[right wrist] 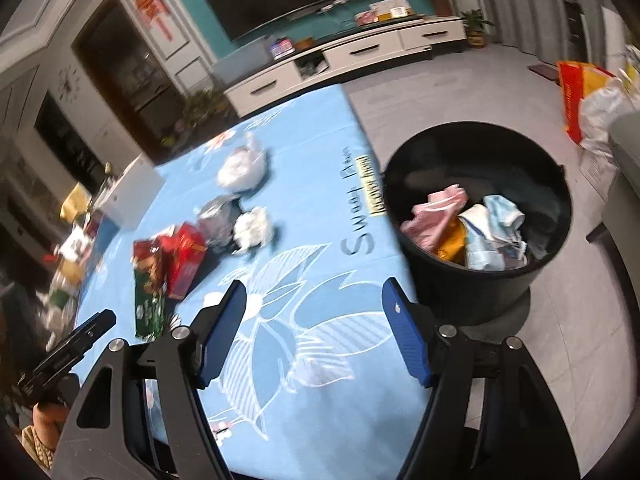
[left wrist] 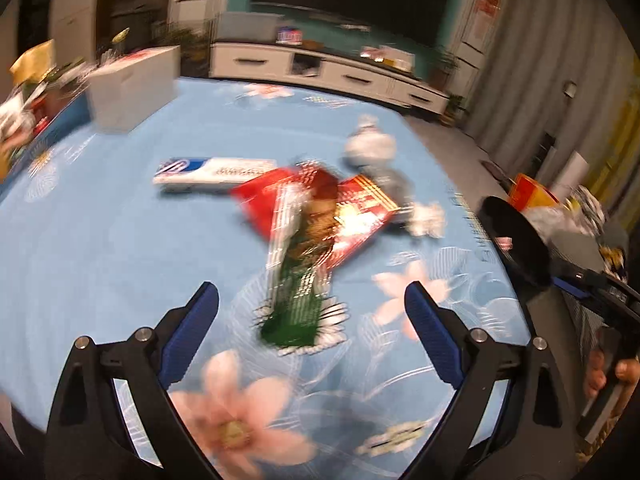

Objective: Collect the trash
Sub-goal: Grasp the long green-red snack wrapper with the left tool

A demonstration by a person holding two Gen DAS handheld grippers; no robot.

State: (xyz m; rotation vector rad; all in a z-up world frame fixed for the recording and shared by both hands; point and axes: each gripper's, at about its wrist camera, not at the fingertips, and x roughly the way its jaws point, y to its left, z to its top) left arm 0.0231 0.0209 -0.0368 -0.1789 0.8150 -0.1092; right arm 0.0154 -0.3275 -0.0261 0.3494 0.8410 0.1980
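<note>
Left wrist view
Gripper: left gripper [left wrist: 312, 304] spread wide, nothing between the blue pads [left wrist: 192, 336], hovering over the cloth [left wrist: 100, 240].
Green wrapper: green wrapper [left wrist: 300, 296] flat on cloth, just ahead between the pads; long axis running away from camera, near end toward gripper, far end tucked against the red one.
Red wrapper: red wrapper [left wrist: 348, 216] beyond, touching green, lying crosswise; blurred.
Box: flat white-blue box [left wrist: 212, 174] left of red wrapper, long axis left-right.
Other trash: white bag [left wrist: 370, 146] and tissue [left wrist: 428, 220] farther right.
Bin: black bin [left wrist: 516, 240] off the right table edge.

Right wrist view
Gripper: right gripper [right wrist: 314, 328] apart, empty, above cloth [right wrist: 320, 208] near table edge.
Bin: bin [right wrist: 480, 276] on floor beside table, part filled with scraps.
Wrappers: green wrapper [right wrist: 148, 304] left of fingers, long axis toward camera; red wrapper [right wrist: 184, 256] touching its far end.
Tissue: tissue [right wrist: 254, 226] and bag [right wrist: 242, 166] farther back.
Left tool: left gripper's black tip [right wrist: 76, 344] at lower left.
</note>
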